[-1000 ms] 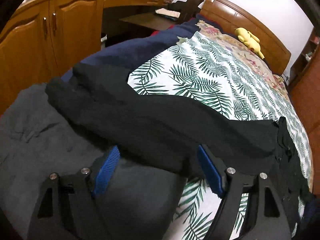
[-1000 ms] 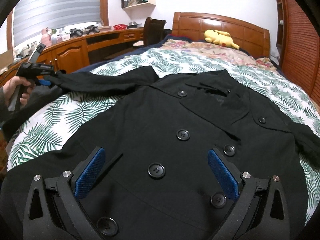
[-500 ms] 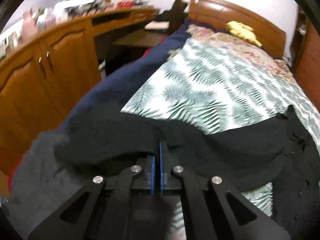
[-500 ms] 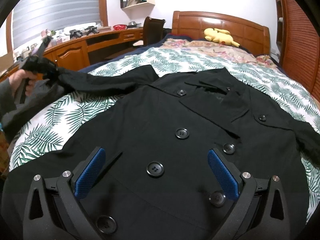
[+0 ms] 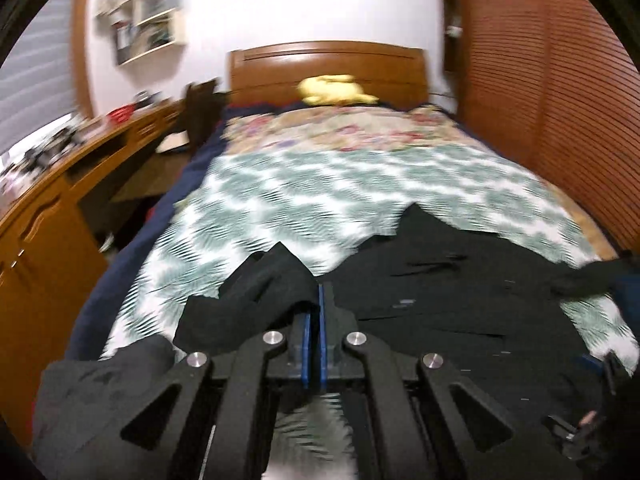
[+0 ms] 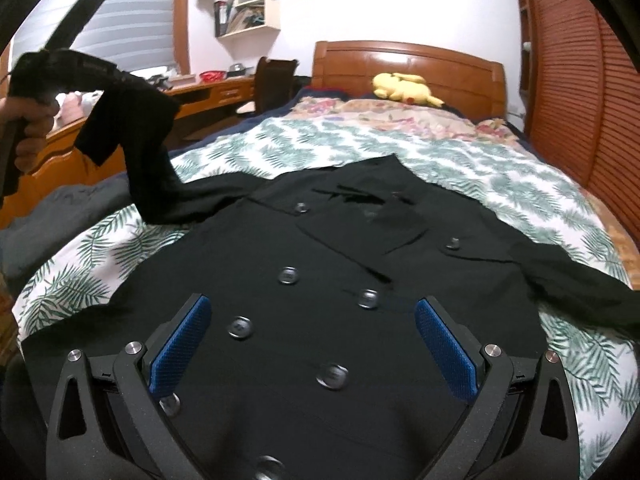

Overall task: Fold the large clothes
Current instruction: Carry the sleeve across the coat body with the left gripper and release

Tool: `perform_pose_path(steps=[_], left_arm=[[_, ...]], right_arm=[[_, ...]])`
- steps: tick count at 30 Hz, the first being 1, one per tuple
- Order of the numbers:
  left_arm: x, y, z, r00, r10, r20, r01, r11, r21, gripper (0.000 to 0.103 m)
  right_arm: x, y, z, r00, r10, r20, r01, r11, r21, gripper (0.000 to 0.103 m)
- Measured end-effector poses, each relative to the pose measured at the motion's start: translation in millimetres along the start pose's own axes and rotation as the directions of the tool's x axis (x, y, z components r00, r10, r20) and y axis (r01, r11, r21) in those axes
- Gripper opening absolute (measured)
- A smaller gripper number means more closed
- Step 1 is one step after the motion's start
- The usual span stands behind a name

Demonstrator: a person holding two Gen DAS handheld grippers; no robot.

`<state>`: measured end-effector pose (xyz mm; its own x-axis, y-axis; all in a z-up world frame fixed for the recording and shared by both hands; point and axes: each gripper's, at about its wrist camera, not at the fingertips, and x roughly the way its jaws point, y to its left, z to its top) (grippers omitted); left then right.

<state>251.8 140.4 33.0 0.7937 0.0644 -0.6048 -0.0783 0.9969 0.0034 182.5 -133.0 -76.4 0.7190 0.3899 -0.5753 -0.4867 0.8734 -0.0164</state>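
**Operator:** I start at my left gripper (image 5: 314, 312). Its blue pads are pressed together with the cuff end of the sleeve (image 6: 132, 132) clamped between them. In the right wrist view that gripper is raised above the left edge of the bed (image 6: 460, 152), and the sleeve hangs from it in a slack curve down to the shoulder of the black coat (image 6: 320, 280).

**Observer:** And your right side?

**Operator:** The right gripper (image 6: 314, 346) is spread wide, holding nothing, hovering low over the lower front of the coat, among the buttons.

**Observer:** Where does the coat lie from the claw you're holding with?

**Operator:** To its right and below. The coat is flat, button side up, collar toward the headboard (image 6: 408, 60), hem toward me, so its long axis runs up the bed. The sleeve I hold runs across that axis, out to the left.

**Observer:** So the move goes which way?

**Operator:** My judgement: inward, rightward across the chest, laying the sleeve over the buttoned front. The left is the nearer hand for that. The other sleeve (image 6: 580, 280) trails off to the right, closer to my free gripper.
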Motion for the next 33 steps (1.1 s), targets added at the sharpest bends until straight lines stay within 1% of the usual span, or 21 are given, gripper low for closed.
perform_pose_path(steps=[3, 6, 10, 13, 16, 19, 23, 26, 30, 33], left_arm=[[-1.6, -41.8, 1.0, 0.999, -0.037, -0.013, 0.038, 0.998, 0.054, 0.000], [-1.1, -74.3, -9.4, 0.997, -0.067, -0.040, 0.071, 0.993, 0.100, 0.000], [3.6, -103.6, -27.9, 0.996, -0.054, -0.066, 0.064, 0.984, 0.166, 0.000], [3.8, -117.6, -44.2, 0.995, -0.053, -0.082, 0.068, 0.979, 0.192, 0.000], [5.0, -124.5, -60.1, 0.993, -0.061, -0.103, 0.081, 0.976, 0.201, 0.000], [6.0, -127.7, -76.4, 0.987, -0.091, -0.131, 0.115, 0.975, 0.191, 0.001], [-1.2, -125.7, -102.7, 0.981, -0.121, -0.154, 0.146, 0.976, 0.162, 0.003], [-6.4, -119.8, -120.0, 0.974, -0.153, -0.167, 0.174, 0.978, 0.118, 0.006], [-17.3, -109.4, -146.9, 0.976, -0.139, -0.169, 0.156, 0.983, 0.091, 0.010], [-27.7, -101.2, -160.3, 0.977, -0.135, -0.168, 0.150, 0.985, 0.085, 0.016]], right_arm=[[-9.6, -14.3, -2.8, 1.000, -0.022, 0.000, 0.022, 1.000, 0.019, 0.103], [-20.1, -27.7, -7.0, 0.999, -0.045, 0.000, 0.045, 0.998, 0.038, 0.103], [-31.3, -40.4, -13.6, 0.998, -0.069, -0.004, 0.069, 0.996, 0.054, 0.103], [-36.0, -45.8, -17.7, 0.997, -0.081, -0.007, 0.081, 0.995, 0.056, 0.103], [-36.8, -48.5, -19.8, 0.996, -0.089, -0.010, 0.089, 0.994, 0.058, 0.103], [-34.3, -48.4, -17.6, 0.996, -0.087, -0.015, 0.088, 0.994, 0.061, 0.103], [-29.6, -40.3, -11.0, 0.997, -0.074, -0.014, 0.074, 0.996, 0.050, 0.103], [-25.7, -29.6, -4.9, 0.998, -0.060, -0.014, 0.060, 0.997, 0.040, 0.103], [-17.5, -15.1, 0.4, 0.999, -0.041, -0.021, 0.042, 0.999, 0.031, 0.103], [-9.5, -5.2, 1.5, 0.999, -0.035, -0.034, 0.035, 0.999, 0.018, 0.103]])
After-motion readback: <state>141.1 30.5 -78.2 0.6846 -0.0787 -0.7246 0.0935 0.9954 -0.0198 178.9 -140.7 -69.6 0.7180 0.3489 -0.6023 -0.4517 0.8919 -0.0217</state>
